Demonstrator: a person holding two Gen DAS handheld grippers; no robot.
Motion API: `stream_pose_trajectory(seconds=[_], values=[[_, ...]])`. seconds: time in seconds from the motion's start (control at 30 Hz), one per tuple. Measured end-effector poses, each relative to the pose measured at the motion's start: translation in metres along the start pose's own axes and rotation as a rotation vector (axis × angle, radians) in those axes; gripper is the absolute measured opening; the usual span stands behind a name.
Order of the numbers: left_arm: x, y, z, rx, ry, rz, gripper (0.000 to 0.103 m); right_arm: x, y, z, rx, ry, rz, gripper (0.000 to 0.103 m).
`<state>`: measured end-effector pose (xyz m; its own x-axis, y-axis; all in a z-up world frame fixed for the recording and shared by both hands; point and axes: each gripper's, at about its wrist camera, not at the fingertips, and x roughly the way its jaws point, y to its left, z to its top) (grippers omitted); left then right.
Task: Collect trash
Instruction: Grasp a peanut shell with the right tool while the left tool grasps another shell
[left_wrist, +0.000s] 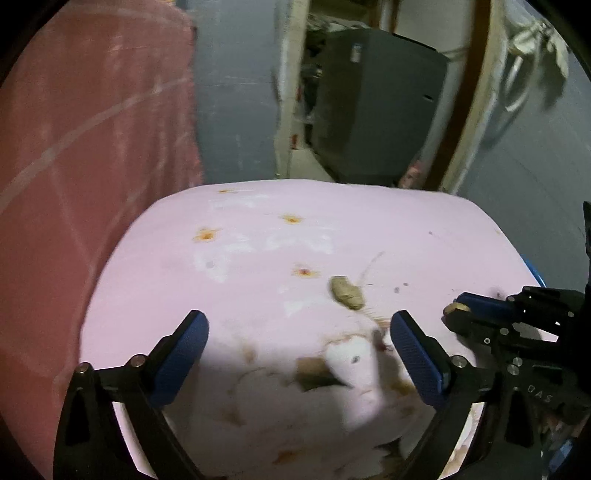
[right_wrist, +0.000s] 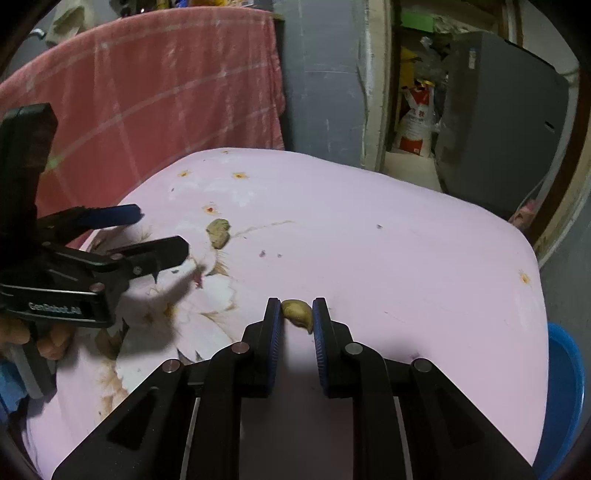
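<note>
Right gripper fingers pinch one scrap; left gripper, fingers wide, likely next closes on scrap at its 1 o'clock.

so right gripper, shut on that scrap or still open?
Shut on it: the right gripper has both pads against the tan scrap, clamped at the fingertips.

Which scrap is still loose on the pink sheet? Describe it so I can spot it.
On the pink floral sheet, look ahead of the open left gripper. The loose tan scrap lies beside a small red-centred flower; its twin sits pinched in the right gripper.
</note>
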<state>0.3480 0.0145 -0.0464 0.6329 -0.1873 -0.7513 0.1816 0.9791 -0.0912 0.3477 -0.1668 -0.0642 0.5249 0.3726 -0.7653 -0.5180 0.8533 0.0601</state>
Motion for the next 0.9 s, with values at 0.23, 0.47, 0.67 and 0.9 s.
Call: stream_pose_trajectory(seconds=[0.23, 0.47, 0.67, 0.9], values=[[0.02, -0.017, 0.007, 0.068, 0.054, -0.02, 0.064, -0.008, -0.01, -0.007, 0.02, -0.017, 0.008, 0.015], [0.024, -0.019, 0.008, 0.08, 0.075, -0.024, 0.03, -0.011, -0.015, -0.012, 0.041, -0.033, 0.026, 0.015], [0.023, -0.026, 0.004, 0.109, 0.079, -0.02, 0.017, -0.015, -0.018, -0.015, 0.056, -0.054, 0.022, 0.015], [0.009, -0.03, -0.005, 0.073, 0.008, -0.048, 0.016, -0.031, -0.021, -0.022, 0.086, -0.136, 0.016, 0.015]])
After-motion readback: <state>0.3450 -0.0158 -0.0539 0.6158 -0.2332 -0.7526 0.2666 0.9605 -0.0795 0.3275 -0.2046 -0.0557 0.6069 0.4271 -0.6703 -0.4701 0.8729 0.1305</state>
